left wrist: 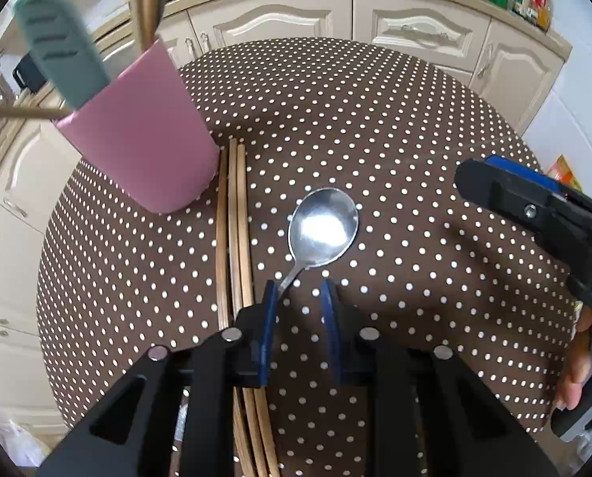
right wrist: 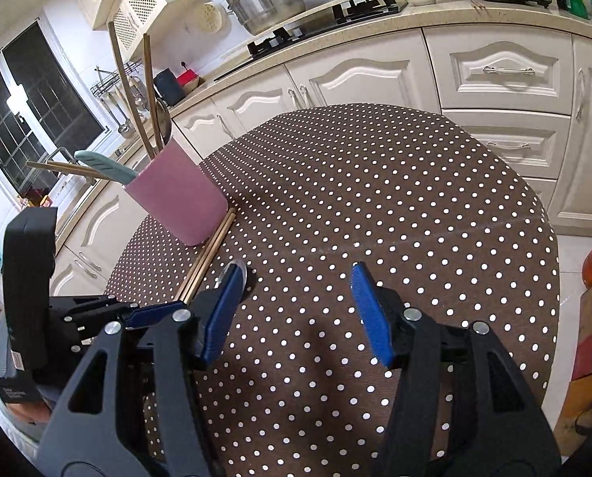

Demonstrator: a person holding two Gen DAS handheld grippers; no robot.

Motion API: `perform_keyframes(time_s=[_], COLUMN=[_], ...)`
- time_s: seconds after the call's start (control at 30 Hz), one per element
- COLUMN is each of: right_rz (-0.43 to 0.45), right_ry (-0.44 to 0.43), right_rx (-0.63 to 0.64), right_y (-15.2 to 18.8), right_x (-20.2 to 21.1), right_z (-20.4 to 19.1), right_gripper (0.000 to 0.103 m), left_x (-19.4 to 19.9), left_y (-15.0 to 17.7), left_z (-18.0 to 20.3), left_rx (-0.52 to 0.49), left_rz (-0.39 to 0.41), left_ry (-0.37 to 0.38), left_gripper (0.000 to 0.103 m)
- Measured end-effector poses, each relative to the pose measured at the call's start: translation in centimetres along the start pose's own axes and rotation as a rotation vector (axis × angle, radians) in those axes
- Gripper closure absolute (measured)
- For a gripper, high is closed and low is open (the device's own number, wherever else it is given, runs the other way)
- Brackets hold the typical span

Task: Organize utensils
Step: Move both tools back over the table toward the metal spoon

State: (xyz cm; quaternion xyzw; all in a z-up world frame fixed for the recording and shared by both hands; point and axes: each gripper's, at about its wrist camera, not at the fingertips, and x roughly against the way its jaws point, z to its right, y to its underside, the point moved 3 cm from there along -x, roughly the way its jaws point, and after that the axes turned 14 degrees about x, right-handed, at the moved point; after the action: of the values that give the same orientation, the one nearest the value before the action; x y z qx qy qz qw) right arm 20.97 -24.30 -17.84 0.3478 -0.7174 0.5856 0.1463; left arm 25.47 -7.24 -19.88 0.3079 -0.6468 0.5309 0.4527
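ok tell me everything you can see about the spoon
The spoon is shiny metal, with an oval bowl facing up and catching a bright glare. It lies flat on the dotted tablecloth, beside the chopsticks and apart from them. Its thin neck runs back between the fingers of the left gripper, close against one blue pad; the rest of the handle is hidden. In the right wrist view only the bowl's edge shows.

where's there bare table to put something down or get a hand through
Free: the dotted tablecloth from the spoon to the far and cabinet-side edges, including under the open right gripper. Crowded: the near-left part, where the pink holder, chopsticks, spoon and left gripper bunch together.
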Motion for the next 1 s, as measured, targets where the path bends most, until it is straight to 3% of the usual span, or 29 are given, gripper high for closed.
perform_keyframes(time_s=[0.17, 0.3, 0.5, 0.83, 1.0], right_rz=[-0.006, -0.005, -0.006, -0.015, -0.013], right_ry=[-0.005, -0.005, -0.01, -0.022, -0.022], right_rx=[-0.004, -0.007, -0.013, -0.004, -0.008], right_y=[0.0, -0.2, -0.3, -0.3, -0.3], right_x=[-0.3, -0.2, -0.1, 0.0, 0.0], right_z=[-0.1, 0.1, 0.5, 0.1, 0.1], right_gripper=[0.046, 0.046, 0.046, 0.046, 0.046], left_x=[-1.0, -1.2, -1.7, -2.4, -2.2], left_y=[-1.4, -2.1, -2.9, -4.1, -5.0], left_z=[1.9, 2.3, 2.2, 1.4, 0.2], left_rx=[-0.049, -0.057, -0.08, -0.058, 0.016], left_rz=[-0.022, -0.057, -0.072, -0.105, -0.139], left_ry=[-0.024, -0.006, -0.037, -0.039, 0.045], left_gripper=[0.083, 0.082, 0.082, 0.067, 0.067])
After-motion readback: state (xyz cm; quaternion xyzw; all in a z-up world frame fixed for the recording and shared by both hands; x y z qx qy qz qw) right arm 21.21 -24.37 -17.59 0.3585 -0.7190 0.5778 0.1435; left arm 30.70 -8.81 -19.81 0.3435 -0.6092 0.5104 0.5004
